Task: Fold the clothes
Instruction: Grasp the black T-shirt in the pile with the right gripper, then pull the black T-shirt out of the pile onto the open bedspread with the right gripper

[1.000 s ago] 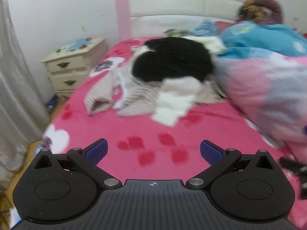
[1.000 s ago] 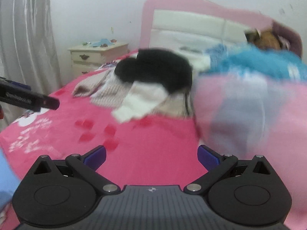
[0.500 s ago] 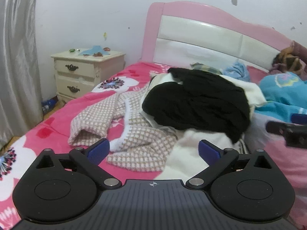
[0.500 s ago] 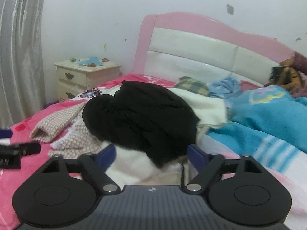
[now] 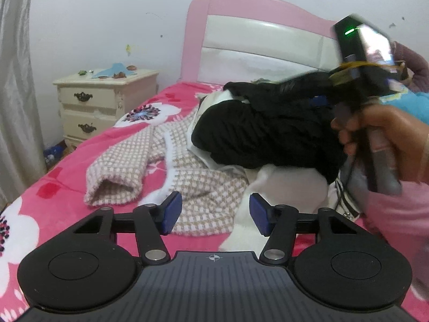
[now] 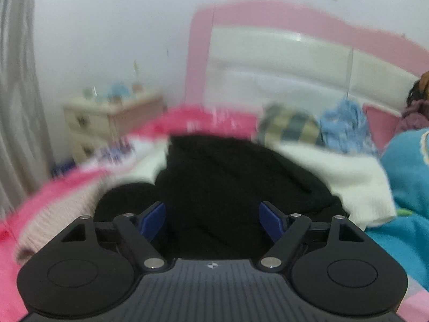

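Observation:
A pile of clothes lies on the pink bed. A black garment [image 5: 268, 131] [image 6: 228, 187] lies on top of the pile. A beige-and-white checked sweater [image 5: 139, 161] spreads to its left, and a white garment [image 5: 281, 185] hangs down in front. My left gripper [image 5: 215, 214] hovers low over the sweater's hem and the white garment. Its jaws are closing and grip nothing. A hand holds my right gripper [image 6: 213, 220] over the black garment. The right jaws are closing too, with black cloth showing between the blue pads [image 6: 154, 220]. The right wrist view is blurred.
A cream nightstand [image 5: 107, 99] stands left of the bed beside a grey curtain [image 5: 13, 107]. A pink-and-white headboard [image 5: 254, 40] lies behind the pile. A blue quilt [image 6: 402, 187], a checked cloth [image 6: 289, 126] and a light blue cloth [image 6: 346, 126] lie to the right.
Both grippers came up the bed to the pile and their jaws narrowed. The right one swung in over the black garment, and its hand now fills the right of the left wrist view.

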Demonstrator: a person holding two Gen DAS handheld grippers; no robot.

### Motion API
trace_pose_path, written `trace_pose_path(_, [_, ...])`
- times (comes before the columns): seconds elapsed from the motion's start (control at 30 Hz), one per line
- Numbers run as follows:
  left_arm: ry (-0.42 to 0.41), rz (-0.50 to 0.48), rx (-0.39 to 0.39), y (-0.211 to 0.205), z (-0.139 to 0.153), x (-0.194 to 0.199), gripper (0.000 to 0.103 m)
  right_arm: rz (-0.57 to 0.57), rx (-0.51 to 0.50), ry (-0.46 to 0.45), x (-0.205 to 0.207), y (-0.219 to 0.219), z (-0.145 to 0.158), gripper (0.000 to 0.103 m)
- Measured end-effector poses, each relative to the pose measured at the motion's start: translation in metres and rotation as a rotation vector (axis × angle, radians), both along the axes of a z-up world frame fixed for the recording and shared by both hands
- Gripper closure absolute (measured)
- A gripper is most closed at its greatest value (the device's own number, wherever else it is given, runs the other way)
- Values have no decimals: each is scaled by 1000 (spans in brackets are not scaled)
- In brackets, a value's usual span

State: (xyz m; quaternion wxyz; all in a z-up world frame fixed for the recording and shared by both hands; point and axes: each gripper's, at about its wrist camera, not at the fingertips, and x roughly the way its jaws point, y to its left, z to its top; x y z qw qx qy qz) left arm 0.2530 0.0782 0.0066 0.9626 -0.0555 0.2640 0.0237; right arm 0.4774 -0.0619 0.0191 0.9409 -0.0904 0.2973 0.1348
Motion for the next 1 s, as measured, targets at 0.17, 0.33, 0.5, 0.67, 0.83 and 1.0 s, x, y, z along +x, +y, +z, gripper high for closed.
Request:
trace_pose_path(0.17, [-8,7,11,8,-2,1,46,-27,-79,-40,-5,-7,0,89])
trace_pose_path(0.33, [-9,7,18,5,-6,4,46,4,51,-84,-34,-38,25,93])
trace_pose_path(0.5, [-37,-46,39,-7,-6,-5,29,140,150,-91,-96,-75,48,93])
trace_pose_path(0.67, [-26,-129,-46,-12,0,-24,26,271,200,-45,-177,-106,64,93])
trace_pose_path(0.83, [63,-230,-105,-10,7,-61,26,368,205,54,-283,-130,65,93])
trace_pose_path(1.0, [208,-365,-127,-9,9,-134,26,460,155,239,-397,-136,44,93])
